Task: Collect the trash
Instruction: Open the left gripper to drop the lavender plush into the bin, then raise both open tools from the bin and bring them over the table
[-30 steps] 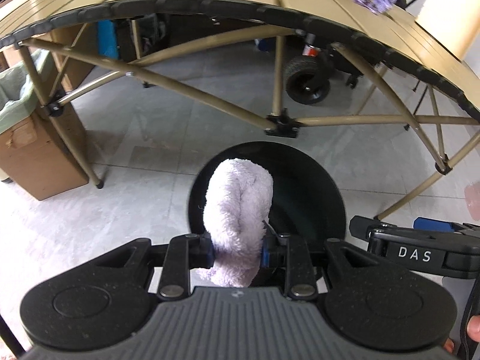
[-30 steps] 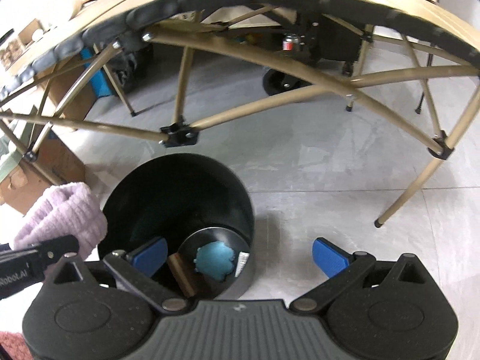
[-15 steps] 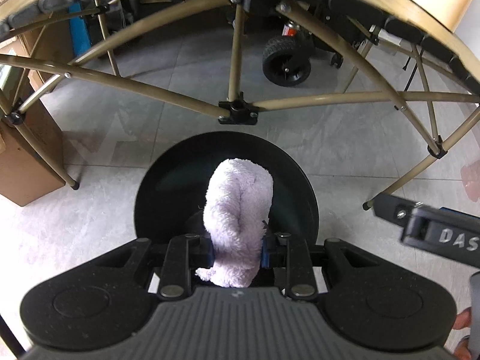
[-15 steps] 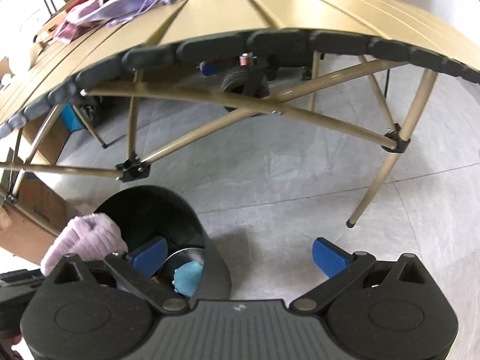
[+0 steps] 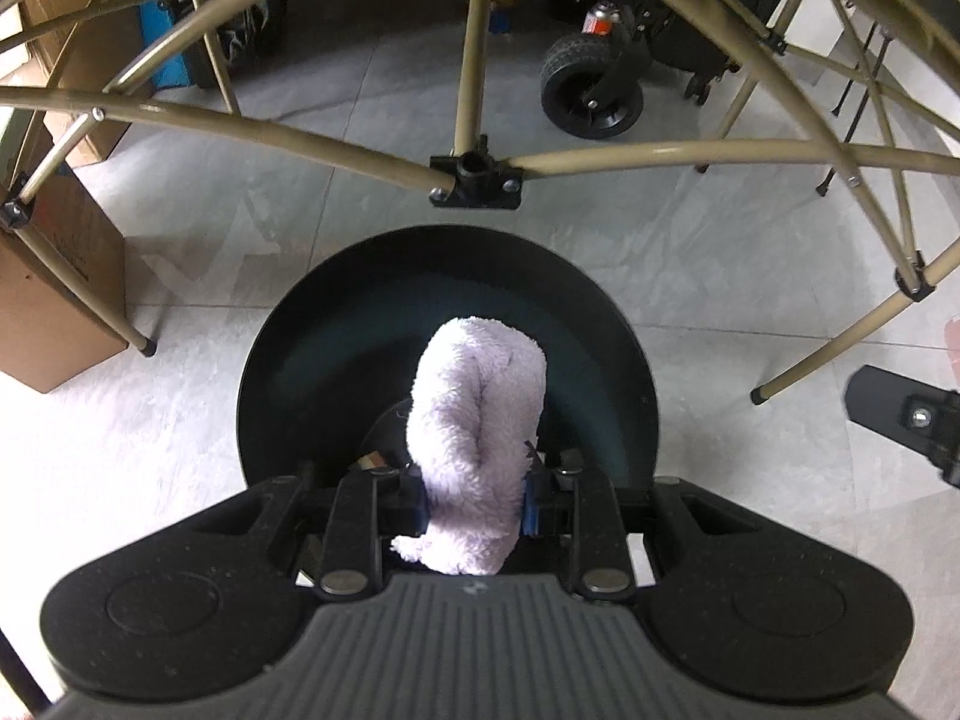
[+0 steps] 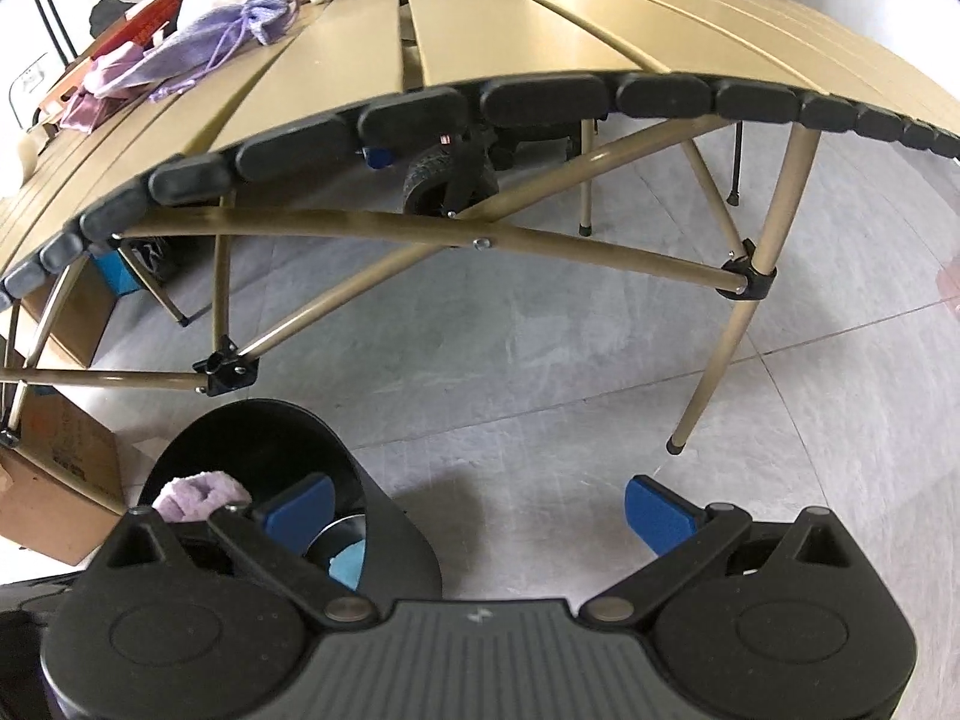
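While left gripper (image 5: 471, 501) grips fluffy cloth (image 5: 477, 420), grey tiled floor (image 6: 540, 330), tan slatted table (image 6: 510, 18)

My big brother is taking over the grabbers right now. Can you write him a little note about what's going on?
Left gripper: shut on the fluffy purple cloth, held over the open black bin.
Right gripper: open, holding nothing, off to the bin's right.
Done: some trash already lies at the bin's bottom, including something light blue.
Left: open the left gripper to drop the cloth in. More purple cloths sit on the tan table; whether they count as trash is unclear.
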`<state>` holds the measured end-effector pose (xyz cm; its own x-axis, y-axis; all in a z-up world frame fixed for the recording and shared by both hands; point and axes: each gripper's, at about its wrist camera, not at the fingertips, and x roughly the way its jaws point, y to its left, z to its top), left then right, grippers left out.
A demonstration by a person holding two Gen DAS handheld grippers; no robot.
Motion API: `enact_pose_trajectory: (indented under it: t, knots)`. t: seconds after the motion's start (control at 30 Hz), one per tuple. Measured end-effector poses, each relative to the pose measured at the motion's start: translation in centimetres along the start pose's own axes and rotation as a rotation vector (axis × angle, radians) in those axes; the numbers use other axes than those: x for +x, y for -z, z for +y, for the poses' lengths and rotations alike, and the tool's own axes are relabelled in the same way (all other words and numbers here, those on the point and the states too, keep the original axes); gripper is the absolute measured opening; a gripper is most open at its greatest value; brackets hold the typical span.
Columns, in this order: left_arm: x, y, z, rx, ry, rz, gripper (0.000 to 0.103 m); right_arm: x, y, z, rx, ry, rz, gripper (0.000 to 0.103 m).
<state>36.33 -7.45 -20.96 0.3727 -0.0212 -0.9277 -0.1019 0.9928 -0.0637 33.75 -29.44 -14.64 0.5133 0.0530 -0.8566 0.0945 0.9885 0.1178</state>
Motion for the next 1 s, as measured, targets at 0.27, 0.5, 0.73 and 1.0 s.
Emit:
enact_pose_trajectory:
  t: [0.27, 0.5, 0.73, 1.0]
  knots:
    - [1.3, -0.1, 0.7, -0.019, -0.020, 0.039, 0.027, 0.2, 0.1, 0.2, -0.004, -0.002, 0.008, 0.103]
    - [1.4, -0.2, 0.9, -0.034, -0.017, 0.049, 0.103, 0.3, 0.1, 0.2, -0.001, -0.001, 0.008, 0.103]
    - [1.5, -0.3, 0.8, -0.029, -0.027, 0.077, 0.103, 0.2, 0.1, 0.2, -0.001, -0.001, 0.006, 0.103]
    - [1.4, -0.2, 1.0, -0.026, -0.040, 0.074, 0.103, 0.2, 0.1, 0.2, -0.003, -0.002, 0.007, 0.103]
